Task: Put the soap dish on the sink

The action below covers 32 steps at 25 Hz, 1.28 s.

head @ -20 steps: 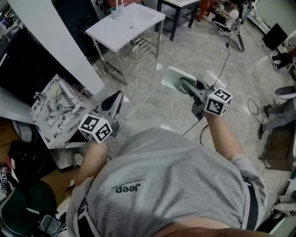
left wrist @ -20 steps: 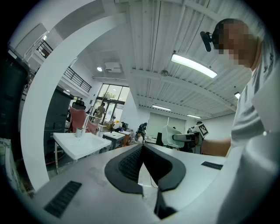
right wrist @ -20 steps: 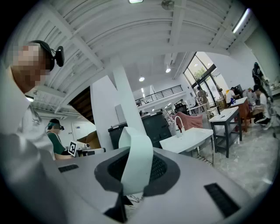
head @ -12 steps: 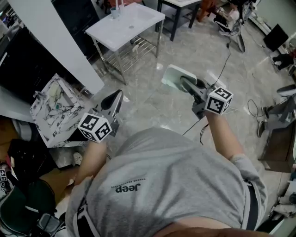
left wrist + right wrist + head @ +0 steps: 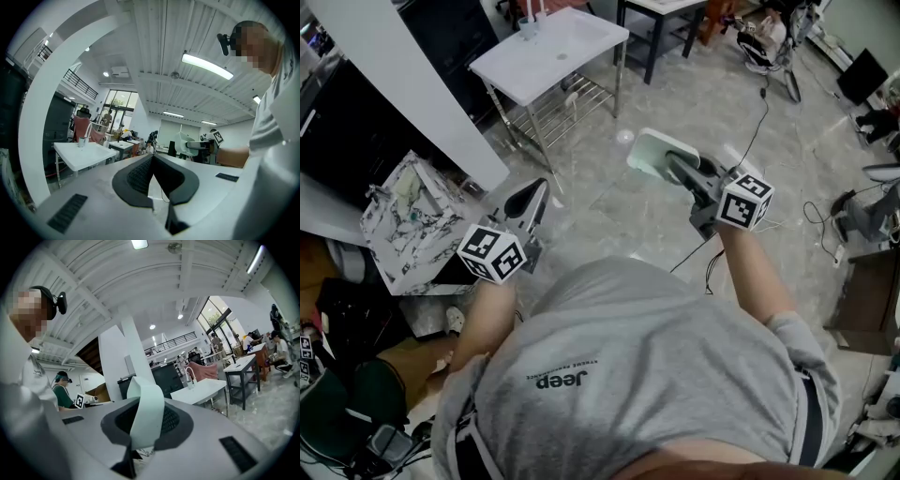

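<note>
Pinching the pale green soap dish point(image 5: 647, 150) by its edge, the right gripper point(image 5: 673, 165) holds it in the air much as in the earlier frames, barely shifted, with the jaws a little apart around the rim. The dish hangs over the floor, well short of the white sink point(image 5: 548, 52). The left gripper point(image 5: 534, 199), jaws pressed together and empty, points toward the sink. A dark-legged table point(image 5: 654, 37) stands just right of the sink, and a cable point(image 5: 757, 131) trails further right.

bright ceiling strip light point(image 5: 206, 65), glare on glossy floor point(image 5: 600, 211), strong fisheye bending at gripper-view edges
</note>
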Tool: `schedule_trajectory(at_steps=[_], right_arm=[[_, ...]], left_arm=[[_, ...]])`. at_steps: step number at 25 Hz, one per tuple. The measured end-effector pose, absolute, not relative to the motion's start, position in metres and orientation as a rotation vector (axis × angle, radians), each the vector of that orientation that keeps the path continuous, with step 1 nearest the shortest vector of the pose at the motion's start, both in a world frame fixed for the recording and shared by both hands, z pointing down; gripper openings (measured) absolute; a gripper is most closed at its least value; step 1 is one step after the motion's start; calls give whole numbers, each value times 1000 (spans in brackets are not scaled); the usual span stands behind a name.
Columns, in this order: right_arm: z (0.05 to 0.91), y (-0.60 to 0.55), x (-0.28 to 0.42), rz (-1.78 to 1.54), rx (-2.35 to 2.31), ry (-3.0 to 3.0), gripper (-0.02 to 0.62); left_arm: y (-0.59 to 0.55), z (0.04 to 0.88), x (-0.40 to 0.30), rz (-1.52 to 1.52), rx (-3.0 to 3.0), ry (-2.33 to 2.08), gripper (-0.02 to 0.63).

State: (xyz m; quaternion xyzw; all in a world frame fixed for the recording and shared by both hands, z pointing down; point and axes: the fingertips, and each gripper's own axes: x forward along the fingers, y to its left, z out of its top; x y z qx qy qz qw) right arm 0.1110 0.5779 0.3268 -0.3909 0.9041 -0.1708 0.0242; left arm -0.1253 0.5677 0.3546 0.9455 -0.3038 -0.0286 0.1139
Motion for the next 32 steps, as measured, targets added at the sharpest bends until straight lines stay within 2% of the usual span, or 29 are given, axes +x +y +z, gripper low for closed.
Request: schedule_trajectory(at_steps=[9,14,22,32], right_arm=[[329,586,176,-521,-1258,2757,101],[338,573,189,-555,-1270,2740,101],[355,492,172,-582,-1336,2751,101],[339,289,107,-552,-1425,2727,101]], left_arm=[[570,359,-71,-67,2760,-866,14],[553,364,-57,-44,2745,-847,14],[467,388,-70,-75,2734,-783,14],[257,392,-118,-73,2777,-653,14]])
